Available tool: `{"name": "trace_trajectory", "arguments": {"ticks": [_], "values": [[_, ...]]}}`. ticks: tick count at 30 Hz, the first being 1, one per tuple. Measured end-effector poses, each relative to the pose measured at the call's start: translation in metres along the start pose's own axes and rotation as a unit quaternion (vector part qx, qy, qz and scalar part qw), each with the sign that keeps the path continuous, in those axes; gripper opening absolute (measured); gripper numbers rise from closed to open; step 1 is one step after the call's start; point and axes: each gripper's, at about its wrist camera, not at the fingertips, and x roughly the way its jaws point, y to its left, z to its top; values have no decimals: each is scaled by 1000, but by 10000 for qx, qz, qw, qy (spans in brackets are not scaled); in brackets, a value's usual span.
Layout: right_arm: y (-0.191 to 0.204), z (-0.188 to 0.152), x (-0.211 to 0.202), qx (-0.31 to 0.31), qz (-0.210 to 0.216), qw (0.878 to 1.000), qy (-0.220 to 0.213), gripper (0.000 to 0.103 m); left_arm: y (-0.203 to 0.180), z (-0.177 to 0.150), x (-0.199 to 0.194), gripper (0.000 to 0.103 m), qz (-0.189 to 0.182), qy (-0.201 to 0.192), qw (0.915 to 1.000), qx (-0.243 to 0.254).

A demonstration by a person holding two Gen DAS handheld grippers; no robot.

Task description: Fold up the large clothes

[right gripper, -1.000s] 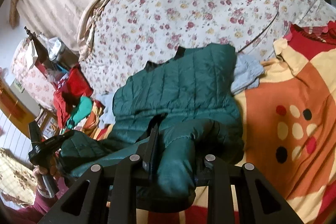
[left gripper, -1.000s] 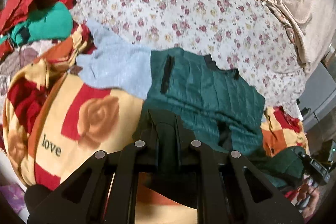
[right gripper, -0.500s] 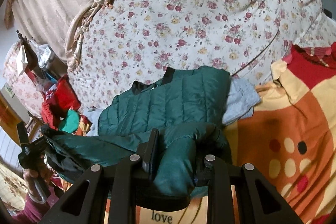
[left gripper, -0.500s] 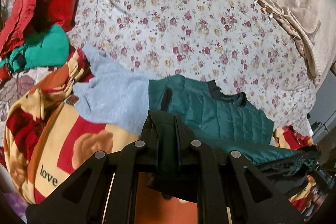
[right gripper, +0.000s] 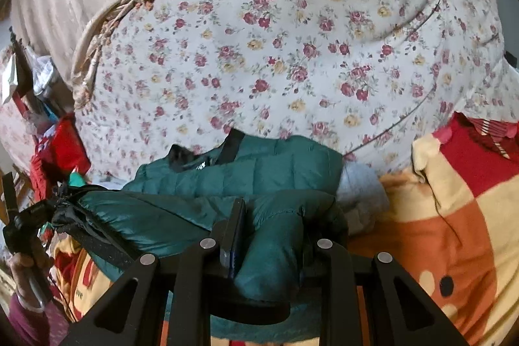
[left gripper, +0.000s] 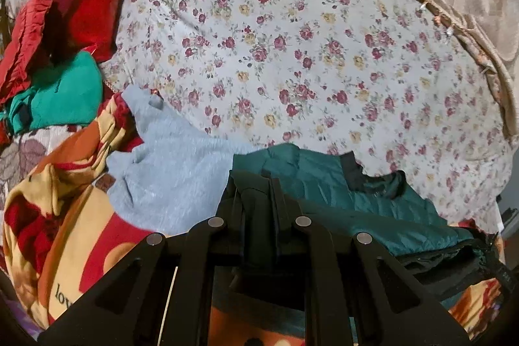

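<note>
Both hand-held grippers are clenched on the green quilted jacket (right gripper: 259, 171): the left hand-held gripper (left gripper: 256, 193) pinches a dark edge, the right hand-held gripper (right gripper: 269, 226) a padded fold. The jacket lies at six o'clock on the floral bedsheet (left gripper: 292, 70), a grey sweater (left gripper: 175, 171) at its nine o'clock.

Two matte-black grippers (left gripper: 256, 196) (right gripper: 269, 216) with silver pivot screws; a maroon sleeve (right gripper: 24, 323), pale bangle.

The bed (left gripper: 292, 54), covered by a floral sheet, carries a green quilted jacket (left gripper: 373, 206), a grey sweater (left gripper: 175, 171), a patterned blanket (right gripper: 454, 232) and red clothes (left gripper: 81, 12).
</note>
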Motion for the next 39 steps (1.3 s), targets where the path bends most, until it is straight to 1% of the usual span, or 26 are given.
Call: {"name": "trace_trajectory", "arguments": {"ticks": [3,8,11,16,20,21,23,24,25,27,30,32,35,36,39], "values": [[-6,11,18,85,-62,9999,44,23,-10,9,20,11,171,34,9998,116],[-16,22,55,201,-201,9992,287,23,-15,15,58,11,350,228,9991,-22],[-20,26,78,178,-286,9984,447,23,-17,14,82,11,516,350,9981,-4],[-27,31,106,297,-287,9978,514,23,-21,10,113,11,786,443,9958,126],[-33,29,131,392,-341,9964,666,23,-22,7,131,12,911,557,9941,190],[-36,28,135,462,-314,9962,661,23,-22,6,135,13,924,584,9939,180],[-41,27,139,641,-184,9957,646,27,-21,4,142,13,946,664,9932,158],[-45,28,138,772,-47,9950,628,29,-20,4,144,13,948,693,9930,141],[-47,29,137,852,73,9945,613,33,-19,4,146,13,937,719,9929,107],[-53,30,132,1041,300,9924,580,36,-18,3,148,13,905,745,9931,77],[-55,30,118,1149,454,9912,477,49,-19,1,150,13,884,751,9932,110],[-51,31,106,1072,427,9927,340,67,-20,0,150,13,879,751,9932,115],[-44,34,84,901,182,9958,54,69,-19,-1,151,14,850,772,9933,91],[-39,34,71,768,108,9969,-114,69,-18,-1,151,14,832,783,9934,75],[-20,29,48,351,222,9979,-489,69,-17,-1,151,15,787,787,9938,59]]}}
